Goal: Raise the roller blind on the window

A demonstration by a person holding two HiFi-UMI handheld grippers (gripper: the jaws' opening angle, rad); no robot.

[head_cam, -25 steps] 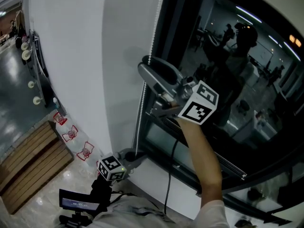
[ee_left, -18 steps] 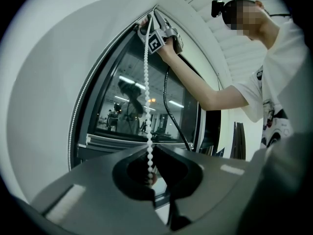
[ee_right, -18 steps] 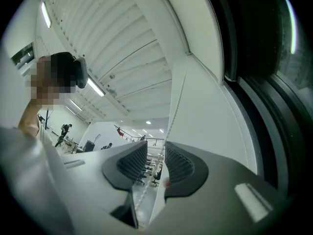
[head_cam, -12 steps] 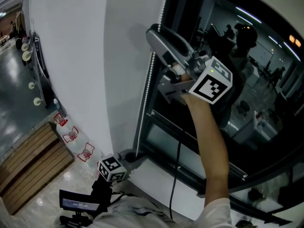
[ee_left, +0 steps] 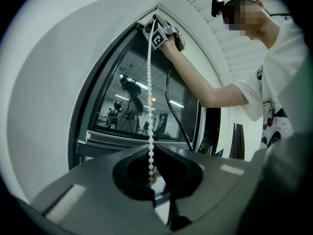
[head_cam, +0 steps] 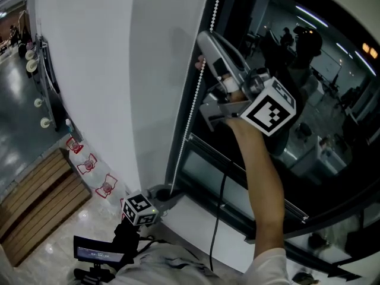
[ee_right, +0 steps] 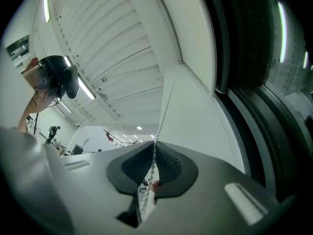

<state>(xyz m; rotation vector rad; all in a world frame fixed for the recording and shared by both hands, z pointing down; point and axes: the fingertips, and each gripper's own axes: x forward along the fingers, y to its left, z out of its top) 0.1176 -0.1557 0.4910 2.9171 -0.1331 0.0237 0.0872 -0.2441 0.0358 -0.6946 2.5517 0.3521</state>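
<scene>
The bead chain (head_cam: 189, 120) runs nearly vertical along the dark frame of the window (head_cam: 309, 100), at the edge of the white roller blind (head_cam: 166, 70). The right gripper (head_cam: 202, 55) is held high on a raised forearm and tilts upward. Its fingers have just been closing and pinch the chain between them. The left gripper (head_cam: 159, 193) sits level near the sill, its fingers clamped on the chain low down.

R gripper (head_cam: 202, 64) high, fingers (head_cam: 217, 53) just closed on chain (head_cam: 192, 108); L gripper (head_cam: 166, 193) low, seemingly clamped.
</scene>
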